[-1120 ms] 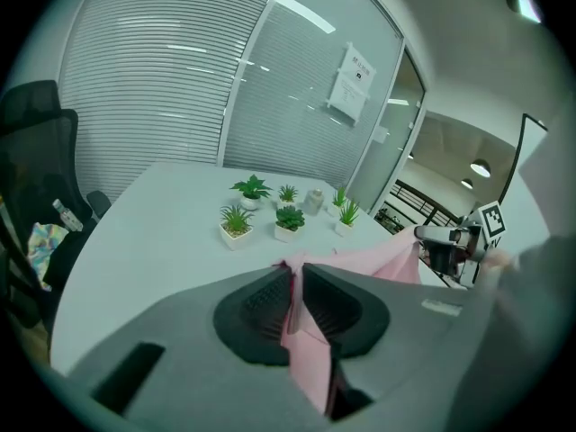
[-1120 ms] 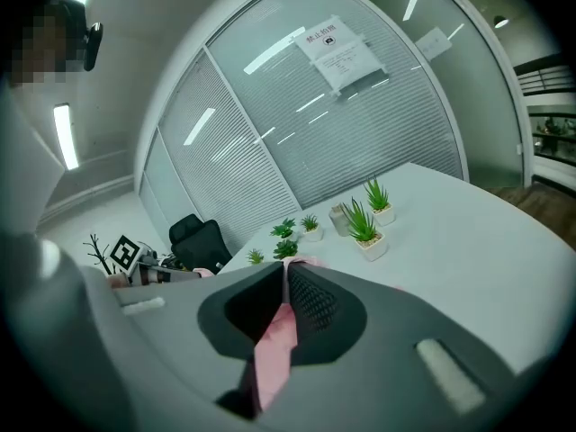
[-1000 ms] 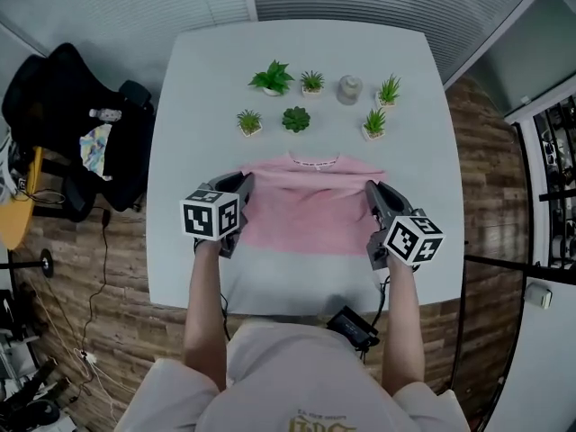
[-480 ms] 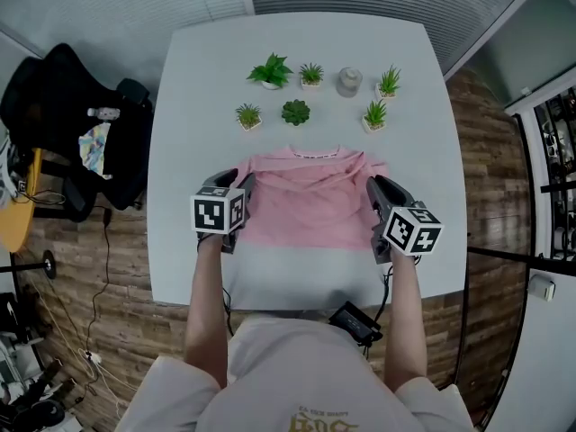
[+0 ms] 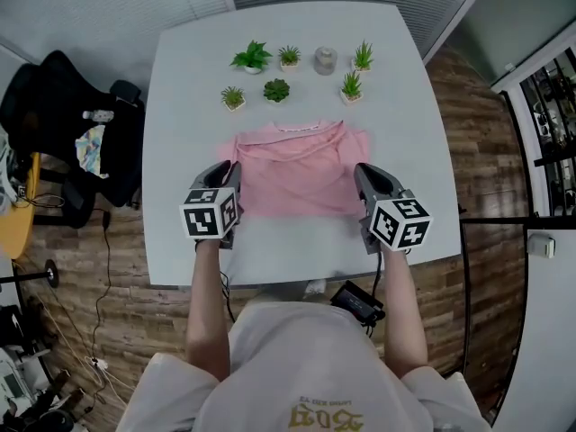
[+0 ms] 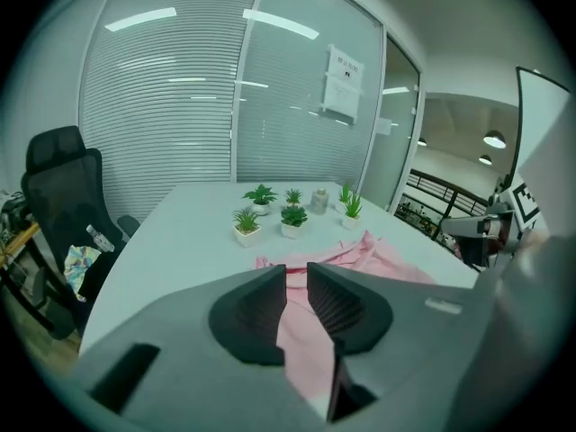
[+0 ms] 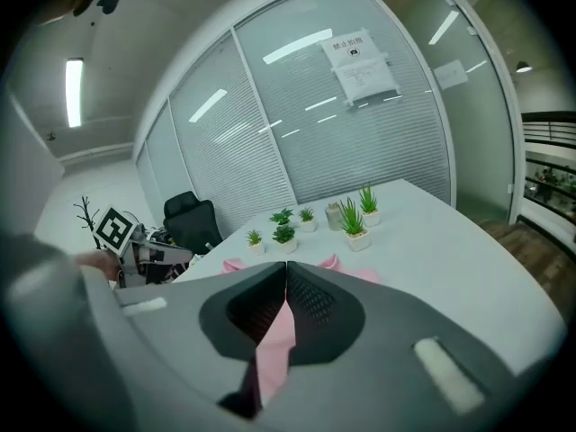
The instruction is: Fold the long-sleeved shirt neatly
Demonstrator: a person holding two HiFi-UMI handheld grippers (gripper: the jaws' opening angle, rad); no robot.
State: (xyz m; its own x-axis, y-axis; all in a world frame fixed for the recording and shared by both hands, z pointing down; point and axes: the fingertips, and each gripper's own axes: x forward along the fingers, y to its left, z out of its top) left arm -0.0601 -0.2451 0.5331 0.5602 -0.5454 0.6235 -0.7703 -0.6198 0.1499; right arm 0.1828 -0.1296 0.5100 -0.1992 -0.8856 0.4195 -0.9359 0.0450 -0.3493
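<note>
A pink long-sleeved shirt (image 5: 292, 174) lies folded into a rectangle on the white table (image 5: 180, 106), collar toward the plants. My left gripper (image 5: 234, 171) is at the shirt's left edge. In the left gripper view its jaws (image 6: 297, 273) are closing, a narrow gap still between the tips, with pink cloth (image 6: 301, 340) between them. My right gripper (image 5: 359, 173) is at the shirt's right edge. In the right gripper view its tips (image 7: 285, 268) meet and pink cloth (image 7: 273, 349) hangs between them.
Several small potted plants (image 5: 253, 57) and a grey jar (image 5: 325, 59) stand beyond the collar. A black office chair (image 5: 54, 124) stands left of the table. A black device (image 5: 358, 301) hangs at the near table edge by the person's body.
Both grippers have drawn back a little along the shirt's sides toward the near edge. The shirt looks slightly shorter front to back. The head view has shifted.
</note>
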